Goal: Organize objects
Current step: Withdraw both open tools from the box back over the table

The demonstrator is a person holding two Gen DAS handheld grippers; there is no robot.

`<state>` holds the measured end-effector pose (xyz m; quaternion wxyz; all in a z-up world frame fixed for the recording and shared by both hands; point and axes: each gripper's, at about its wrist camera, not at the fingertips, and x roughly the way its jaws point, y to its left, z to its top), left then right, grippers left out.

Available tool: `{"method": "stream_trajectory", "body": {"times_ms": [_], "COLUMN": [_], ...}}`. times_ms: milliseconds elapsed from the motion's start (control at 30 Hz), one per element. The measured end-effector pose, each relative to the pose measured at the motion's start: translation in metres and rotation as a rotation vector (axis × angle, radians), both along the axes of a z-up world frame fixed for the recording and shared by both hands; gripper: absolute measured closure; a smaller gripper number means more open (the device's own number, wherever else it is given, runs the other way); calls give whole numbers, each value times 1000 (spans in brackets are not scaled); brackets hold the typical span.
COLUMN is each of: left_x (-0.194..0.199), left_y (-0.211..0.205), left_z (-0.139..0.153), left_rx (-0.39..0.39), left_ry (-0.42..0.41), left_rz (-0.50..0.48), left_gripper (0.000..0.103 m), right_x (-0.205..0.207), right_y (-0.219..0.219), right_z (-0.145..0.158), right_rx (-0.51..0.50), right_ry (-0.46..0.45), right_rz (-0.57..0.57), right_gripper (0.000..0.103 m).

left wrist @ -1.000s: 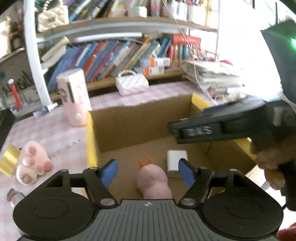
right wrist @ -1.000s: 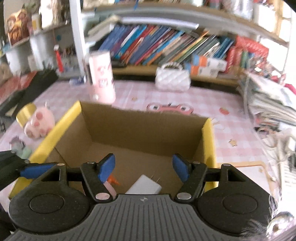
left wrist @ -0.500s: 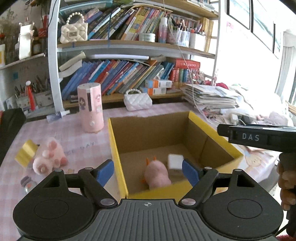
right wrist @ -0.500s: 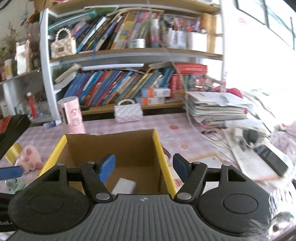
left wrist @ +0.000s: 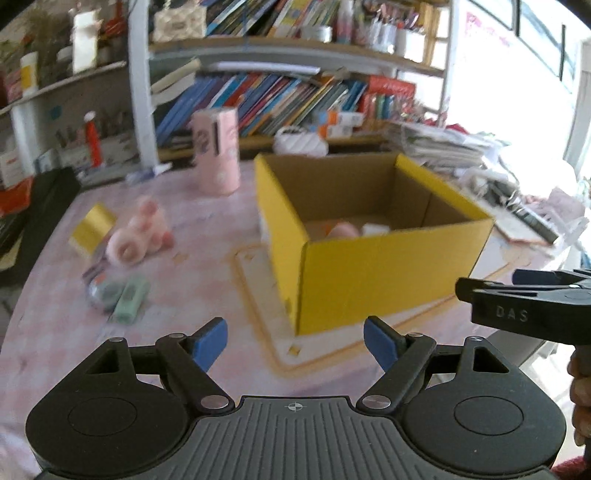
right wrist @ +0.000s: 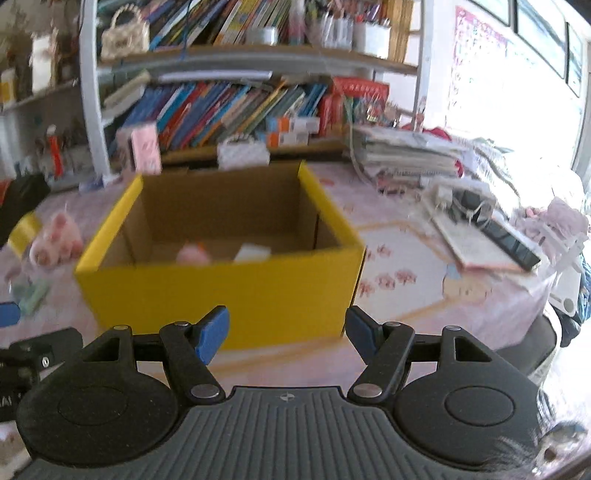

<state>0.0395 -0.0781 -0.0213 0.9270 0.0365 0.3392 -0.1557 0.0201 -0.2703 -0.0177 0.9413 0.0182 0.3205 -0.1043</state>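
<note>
I assess this as a home study or child's room. Bookshelves [right wrist: 229,107] crammed with leaning colourful books line the far wall, with a quilted white handbag [right wrist: 125,35] on an upper shelf. The surface [left wrist: 192,269] wears a pink patterned cloth; stacked papers [right wrist: 402,155] and plush toys [left wrist: 138,236] lie about.

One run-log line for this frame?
left gripper: open, empty | right gripper: open, empty | box: pink toy, white block inside | table: pink plush, green items outside
</note>
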Motion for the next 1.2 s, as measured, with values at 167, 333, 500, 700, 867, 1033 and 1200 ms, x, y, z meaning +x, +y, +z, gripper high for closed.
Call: {"method": "stream_trajectory", "body": {"times_ms": [167, 333, 500, 700, 867, 1033, 1200], "left_x": [-15, -28, -39, -48, -53, -56, -59], "left_y": [19, 38, 55, 77, 92, 104, 117], "left_z": [-9, -14, -14, -12, -11, -9, -6], "left_rx": [24, 50, 62, 70, 70, 68, 64], "left_ry": [41, 71, 79, 76, 75, 72, 62], "left_rz": [40, 79, 113, 152, 184, 207, 234], "left_gripper": [20, 20, 20, 20, 20, 20, 20], "right_x": [-12, -21, -25, -27, -25, -24, -22], "right_y": [20, 39, 62, 87, 105, 123, 138], "right_z": [-14, -24, -27, -27, -25, -24, -22], "right_rx": [19, 36, 47, 49, 57, 49, 44], "right_ry": [65, 111, 129, 131, 134, 139, 133], "right_rz": [22, 56, 112, 184, 244, 301, 335], "right_gripper": [36, 36, 35, 35, 33, 32, 31]}}
